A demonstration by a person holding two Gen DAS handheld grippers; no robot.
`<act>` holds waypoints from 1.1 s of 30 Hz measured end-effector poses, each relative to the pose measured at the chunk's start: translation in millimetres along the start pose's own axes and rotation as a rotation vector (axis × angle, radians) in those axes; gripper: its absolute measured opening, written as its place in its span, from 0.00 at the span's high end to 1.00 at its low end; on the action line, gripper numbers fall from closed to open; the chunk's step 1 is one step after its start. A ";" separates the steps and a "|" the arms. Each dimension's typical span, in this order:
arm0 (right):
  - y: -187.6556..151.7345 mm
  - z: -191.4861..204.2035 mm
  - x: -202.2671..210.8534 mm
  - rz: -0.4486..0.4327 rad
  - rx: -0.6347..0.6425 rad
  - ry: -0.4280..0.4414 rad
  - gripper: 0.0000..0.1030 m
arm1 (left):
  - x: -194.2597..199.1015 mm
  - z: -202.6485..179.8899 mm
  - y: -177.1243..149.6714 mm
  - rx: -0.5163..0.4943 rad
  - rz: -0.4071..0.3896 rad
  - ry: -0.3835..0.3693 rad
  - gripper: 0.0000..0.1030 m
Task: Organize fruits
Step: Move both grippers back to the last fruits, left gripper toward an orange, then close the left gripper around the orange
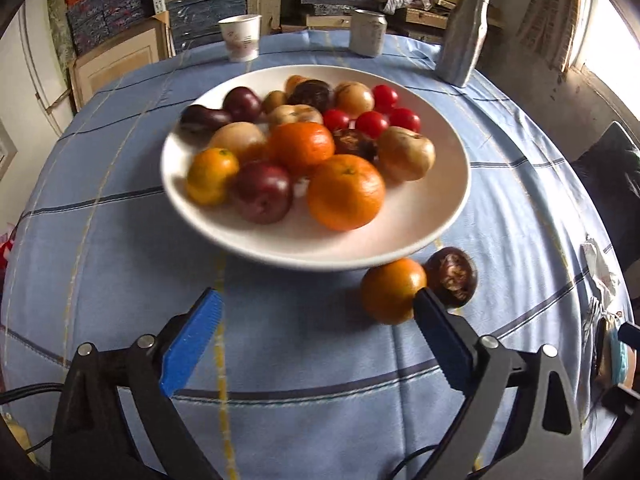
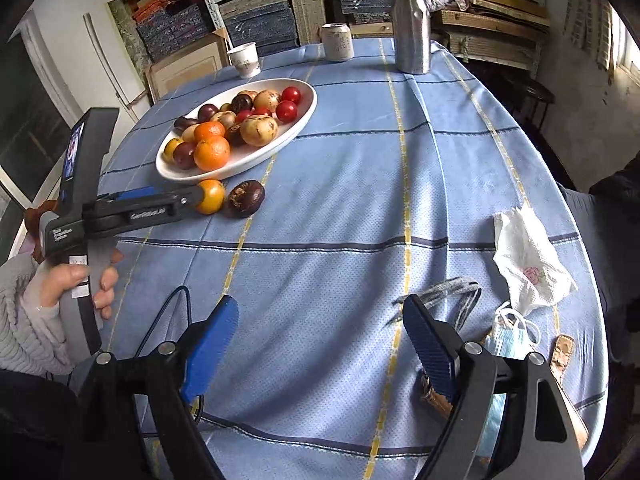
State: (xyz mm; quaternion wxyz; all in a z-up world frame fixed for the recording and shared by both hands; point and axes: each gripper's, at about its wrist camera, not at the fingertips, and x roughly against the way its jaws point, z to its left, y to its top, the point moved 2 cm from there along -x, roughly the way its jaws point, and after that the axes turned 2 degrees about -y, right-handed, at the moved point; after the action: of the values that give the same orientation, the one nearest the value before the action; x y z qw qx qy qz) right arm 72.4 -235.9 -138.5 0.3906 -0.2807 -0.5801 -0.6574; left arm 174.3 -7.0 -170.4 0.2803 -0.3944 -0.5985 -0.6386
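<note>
Remaining off the plate [image 1: 452, 184]: one orange [image 1: 390, 292] and dark fruit [image 1: 454, 276], near rim; left gripper [image 1: 316, 308] and right gripper [image 2: 320, 316] gape empty.

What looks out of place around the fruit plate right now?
Two fruits lie loose on the tablecloth by the white plate's near rim: an orange and a dark brown fruit beside it. All other fruit is piled on the plate. The open left gripper sits by the orange, holding nothing.
</note>
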 end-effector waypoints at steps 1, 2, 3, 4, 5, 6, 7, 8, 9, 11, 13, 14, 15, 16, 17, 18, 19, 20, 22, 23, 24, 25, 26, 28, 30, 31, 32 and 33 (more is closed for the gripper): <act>0.9 1.4 -0.2 -0.002 0.002 0.003 0.17 | 2.9 6.3 -2.9 0.001 -0.001 0.021 0.08; 2.1 2.7 -1.0 -0.003 0.005 0.008 0.17 | 6.3 16.0 -8.0 0.008 0.008 0.049 0.08; 3.1 4.8 -1.8 -0.005 0.011 0.016 0.17 | 8.9 24.9 -12.7 0.025 0.014 0.057 0.08; 4.2 6.5 -3.0 -0.005 0.015 0.022 0.17 | 12.4 34.9 -17.9 0.050 0.019 0.061 0.08; 5.3 8.5 -4.7 -0.004 0.018 0.029 0.17 | 17.2 48.7 -25.8 0.087 0.027 0.064 0.08; 6.4 10.9 -7.1 -0.002 0.022 0.038 0.17 | 20.3 57.7 -30.0 0.110 0.032 0.064 0.08; 7.4 13.7 -9.9 0.002 0.026 0.048 0.17 | 24.1 66.0 -35.1 0.132 0.036 0.062 0.08; 8.7 17.6 -13.0 0.007 0.031 0.059 0.17 | 28.1 72.3 -39.3 0.148 0.037 0.059 0.08; 9.4 21.6 -15.0 0.011 0.039 0.067 0.17 | 30.9 75.1 -41.7 0.153 0.034 0.057 0.08; 10.7 31.1 -18.1 0.020 0.068 0.079 0.17 | 36.1 74.5 -43.8 0.145 0.022 0.051 0.08; 11.8 37.0 -18.6 0.023 0.094 0.083 0.17 | 39.9 65.3 -43.4 0.112 0.007 0.025 0.08; 12.2 38.1 -18.2 0.022 0.102 0.082 0.17 | 41.0 60.2 -44.3 0.097 0.004 0.020 0.08; 12.8 37.3 -17.5 0.018 0.103 0.078 0.17 | 40.1 53.0 -43.9 0.073 0.005 0.011 0.08; 13.4 35.8 -16.9 0.016 0.098 0.076 0.17 | 38.5 46.6 -43.4 0.053 0.009 0.006 0.08; 13.9 33.1 -16.3 0.013 0.088 0.073 0.17 | 36.8 39.5 -44.7 0.030 0.016 -0.006 0.08; 14.5 30.1 -15.8 0.010 0.075 0.070 0.17 | 33.9 33.8 -44.8 0.013 0.022 -0.018 0.08; 14.7 27.5 -16.0 0.010 0.062 0.068 0.17 | 32.9 29.9 -46.4 -0.005 0.027 -0.026 0.08; 14.7 25.2 -16.7 0.013 0.051 0.067 0.17 | 31.9 25.9 -47.5 -0.021 0.031 -0.029 0.08; 13.6 24.0 -19.1 0.023 0.045 0.067 0.17 | 30.4 19.5 -48.5 -0.049 0.032 -0.039 0.11; 12.8 24.8 -20.0 0.029 0.048 0.068 0.17 | 28.9 17.4 -47.2 -0.055 0.030 -0.049 0.13; 12.5 25.4 -20.0 0.031 0.052 0.068 0.17 | 27.0 16.1 -45.7 -0.054 0.033 -0.058 0.14; 12.5 26.0 -20.1 0.031 0.057 0.068 0.17 | 25.2 14.3 -44.1 -0.053 0.034 -0.067 0.15; 12.6 26.2 -19.4 0.029 0.059 0.067 0.17 | 22.3 11.0 -41.0 -0.055 0.034 -0.078 0.16; 13.3 25.0 -18.5 0.027 0.060 0.064 0.17 | 17.4 4.3 -36.5 -0.065 0.037 -0.091 0.19; 13.9 23.2 -18.8 0.029 0.056 0.059 0.17 | 14.6 -2.3 -32.5 -0.073 0.031 -0.100 0.19; 13.9 22.2 -19.0 0.031 0.054 0.057 0.17 | 13.3 -5.6 -30.7 -0.077 0.029 -0.108 0.19; 13.8 21.2 -19.2 0.033 0.053 0.054 0.17 | 12.0 -8.1 -29.1 -0.081 0.029 -0.115 0.19; 13.6 20.4 -18.8 0.033 0.051 0.052 0.17 | 10.4 -11.9 -27.4 -0.087 0.026 -0.122 0.21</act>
State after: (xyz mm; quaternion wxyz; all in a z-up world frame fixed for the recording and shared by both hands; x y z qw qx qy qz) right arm 92.2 -212.6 -143.1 0.4234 -0.2630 -0.5818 -0.6428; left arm 144.0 -14.1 -176.3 0.2342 -0.4522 -0.5808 -0.6351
